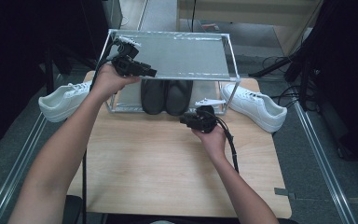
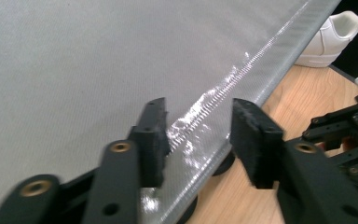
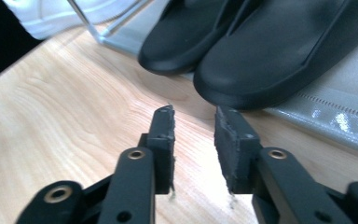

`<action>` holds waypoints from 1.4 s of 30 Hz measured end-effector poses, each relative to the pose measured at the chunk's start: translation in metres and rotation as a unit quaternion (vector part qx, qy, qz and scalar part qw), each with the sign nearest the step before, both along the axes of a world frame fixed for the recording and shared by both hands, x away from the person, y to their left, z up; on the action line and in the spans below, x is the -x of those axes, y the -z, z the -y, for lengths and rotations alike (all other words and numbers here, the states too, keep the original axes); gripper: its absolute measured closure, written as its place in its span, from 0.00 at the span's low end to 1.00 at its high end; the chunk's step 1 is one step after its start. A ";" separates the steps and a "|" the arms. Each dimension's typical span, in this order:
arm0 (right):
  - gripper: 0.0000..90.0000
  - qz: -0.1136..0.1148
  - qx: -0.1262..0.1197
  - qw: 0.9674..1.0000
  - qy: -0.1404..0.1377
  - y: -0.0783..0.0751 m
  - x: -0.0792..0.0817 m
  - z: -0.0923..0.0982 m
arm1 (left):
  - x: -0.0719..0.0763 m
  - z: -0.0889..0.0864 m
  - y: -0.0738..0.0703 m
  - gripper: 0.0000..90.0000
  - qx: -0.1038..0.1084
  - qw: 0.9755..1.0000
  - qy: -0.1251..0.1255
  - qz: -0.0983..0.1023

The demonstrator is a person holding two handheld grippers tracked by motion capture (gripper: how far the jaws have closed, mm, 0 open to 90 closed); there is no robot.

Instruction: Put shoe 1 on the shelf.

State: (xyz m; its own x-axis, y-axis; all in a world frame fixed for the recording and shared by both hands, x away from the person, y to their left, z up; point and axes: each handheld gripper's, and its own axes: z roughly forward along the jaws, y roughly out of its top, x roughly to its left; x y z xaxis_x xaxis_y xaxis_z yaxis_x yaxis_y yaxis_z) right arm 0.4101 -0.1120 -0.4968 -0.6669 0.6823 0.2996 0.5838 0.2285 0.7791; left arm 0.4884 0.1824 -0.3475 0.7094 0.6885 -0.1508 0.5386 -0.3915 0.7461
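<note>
A metal-framed shoe rack [image 1: 232,60] with grey fabric shelves stands at the far side of the wooden table [image 1: 168,168]. A pair of black slippers [image 1: 154,95] sits on its lower shelf [image 3: 345,116], toes towards me [image 3: 270,51]. My left gripper [image 1: 152,72] hovers over the front left of the top shelf [image 2: 74,60]; it is open [image 2: 198,126], its jaws straddling the shelf's front seam with nothing held. My right gripper [image 1: 183,120] is low over the table just in front of the slippers, open [image 3: 193,123] and empty.
One white sneaker [image 1: 63,100] lies at the rack's left end, partly off the table. Another white sneaker [image 1: 258,106] lies at the right end [image 2: 331,39]. Bare tabletop [image 3: 51,121] stretches between the rack and me. Cables trail from both grippers.
</note>
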 end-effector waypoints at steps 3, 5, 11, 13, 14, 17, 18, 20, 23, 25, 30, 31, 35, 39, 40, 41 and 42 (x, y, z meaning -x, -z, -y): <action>0.69 -0.001 -0.013 1.000 -0.004 -0.003 0.004 0.005 | 0.005 0.000 -0.004 0.54 0.002 1.000 0.006 -0.006; 0.64 -0.001 -0.018 1.000 -0.007 -0.004 0.007 0.009 | 0.011 0.001 -0.007 0.51 0.001 1.000 0.010 -0.002; 0.61 0.005 -0.014 1.000 -0.024 -0.006 0.017 0.016 | 0.030 0.002 -0.007 0.46 0.016 1.000 0.018 0.009; 0.58 0.006 -0.012 1.000 -0.026 -0.007 0.020 0.018 | 0.036 0.002 -0.007 0.44 0.015 1.000 0.022 0.009; 0.57 0.007 -0.012 1.000 -0.028 -0.007 0.023 0.020 | 0.039 0.001 -0.006 0.44 0.016 1.000 0.023 0.011; 0.55 0.010 -0.010 0.999 -0.035 -0.007 0.028 0.023 | 0.047 -0.002 -0.004 0.43 0.028 0.999 0.031 0.012; 0.54 0.009 -0.010 0.999 -0.036 -0.007 0.030 0.025 | 0.050 -0.003 -0.003 0.42 0.028 0.999 0.033 0.013; 0.53 0.007 -0.011 0.999 -0.038 -0.007 0.034 0.027 | 0.056 -0.005 -0.001 0.42 0.034 0.999 0.034 0.014; 0.52 0.006 -0.009 0.999 -0.043 -0.008 0.041 0.032 | 0.065 -0.007 0.003 0.41 0.037 0.999 0.034 0.019; 0.52 0.010 -0.004 0.999 -0.045 -0.008 0.046 0.035 | 0.070 -0.008 0.006 0.41 0.035 0.999 0.033 0.019; 0.51 0.009 -0.002 0.999 -0.047 -0.008 0.055 0.042 | 0.079 -0.008 0.015 0.41 0.032 0.999 0.036 0.015; 0.51 0.012 0.001 0.999 -0.047 -0.009 0.060 0.047 | 0.083 -0.007 0.020 0.40 0.026 0.999 0.042 0.012; 0.51 0.014 -0.004 0.999 -0.045 -0.011 0.068 0.056 | 0.091 -0.008 0.032 0.40 0.020 0.999 0.048 0.013; 0.50 0.020 0.001 0.999 -0.042 -0.011 0.074 0.065 | 0.097 -0.011 0.043 0.40 0.021 0.999 0.045 0.008; 0.50 0.020 0.003 0.999 -0.041 -0.011 0.076 0.068 | 0.099 -0.013 0.046 0.40 0.025 0.999 0.045 0.010; 0.50 0.021 0.004 0.999 -0.039 -0.010 0.077 0.070 | 0.100 -0.014 0.047 0.40 0.027 0.999 0.046 0.010; 0.50 0.020 0.004 0.999 -0.038 -0.009 0.078 0.072 | 0.100 -0.015 0.048 0.40 0.022 0.999 0.047 0.008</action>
State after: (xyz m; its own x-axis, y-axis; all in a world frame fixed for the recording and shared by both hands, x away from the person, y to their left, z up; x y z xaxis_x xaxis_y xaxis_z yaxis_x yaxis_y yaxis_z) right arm 0.3319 -0.1839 -0.4874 -0.7281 0.6312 0.2672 0.5334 0.2768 0.7993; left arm 0.3881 0.1973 -0.3952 0.7728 0.6122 -0.1675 0.4892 -0.4063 0.7718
